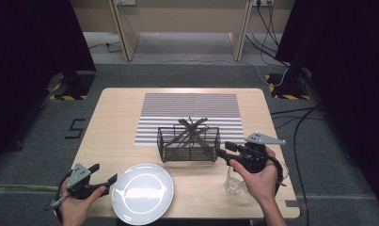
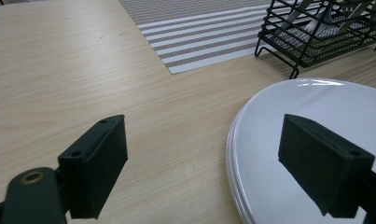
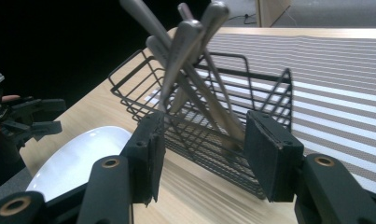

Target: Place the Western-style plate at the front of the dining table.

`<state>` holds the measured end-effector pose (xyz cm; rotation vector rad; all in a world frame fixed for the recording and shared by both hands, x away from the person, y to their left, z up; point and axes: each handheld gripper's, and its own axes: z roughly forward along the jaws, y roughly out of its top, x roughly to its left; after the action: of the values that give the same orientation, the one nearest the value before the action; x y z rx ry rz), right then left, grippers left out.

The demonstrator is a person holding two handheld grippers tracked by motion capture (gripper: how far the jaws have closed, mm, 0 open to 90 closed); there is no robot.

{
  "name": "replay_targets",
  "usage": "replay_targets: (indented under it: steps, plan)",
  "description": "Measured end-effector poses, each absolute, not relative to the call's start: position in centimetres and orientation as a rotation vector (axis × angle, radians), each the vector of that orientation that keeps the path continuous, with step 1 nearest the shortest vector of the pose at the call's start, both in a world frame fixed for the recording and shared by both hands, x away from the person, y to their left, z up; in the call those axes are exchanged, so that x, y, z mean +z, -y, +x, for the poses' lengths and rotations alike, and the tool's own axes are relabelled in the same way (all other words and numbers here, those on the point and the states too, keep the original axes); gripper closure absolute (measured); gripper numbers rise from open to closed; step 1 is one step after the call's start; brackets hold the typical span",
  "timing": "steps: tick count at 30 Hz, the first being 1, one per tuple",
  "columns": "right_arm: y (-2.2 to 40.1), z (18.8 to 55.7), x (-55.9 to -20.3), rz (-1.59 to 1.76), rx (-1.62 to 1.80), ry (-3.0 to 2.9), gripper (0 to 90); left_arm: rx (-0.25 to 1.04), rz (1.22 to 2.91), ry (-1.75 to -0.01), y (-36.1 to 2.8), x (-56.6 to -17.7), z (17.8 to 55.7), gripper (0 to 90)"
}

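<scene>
A black wire basket (image 1: 189, 143) stands mid-table on the near edge of a striped placemat (image 1: 189, 106), with several metal cutlery pieces (image 1: 193, 128) leaning crossed inside it. My right gripper (image 1: 225, 148) is open just to the right of the basket, pointing at its end wall. In the right gripper view the basket (image 3: 269, 93) and cutlery handles (image 3: 185, 46) rise just beyond the open jaws (image 3: 204, 149), nothing between them. My left gripper (image 1: 104, 173) is open at the table's front left, beside a white plate (image 1: 142, 192). Its jaws (image 2: 203, 140) hold nothing, over the plate's rim (image 2: 279, 112).
A clear glass (image 1: 234, 181) stands at the front right, just below my right hand. The wooden table (image 1: 116, 122) has bare wood on its left side. The basket (image 2: 316, 32) and the placemat (image 2: 199, 28) lie ahead of the left gripper. Cables and dark curtains surround the table.
</scene>
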<state>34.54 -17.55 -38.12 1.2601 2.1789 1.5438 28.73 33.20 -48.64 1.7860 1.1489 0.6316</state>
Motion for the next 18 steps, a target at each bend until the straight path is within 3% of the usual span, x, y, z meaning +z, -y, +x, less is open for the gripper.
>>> replay_targets:
  steps: [18]
  plan:
    - [11.6, 34.1, -39.1, 1.145, 1.519, -2.326, 48.5, 0.553, 1.807, -1.105, -32.6, -48.4, 28.0, 18.2]
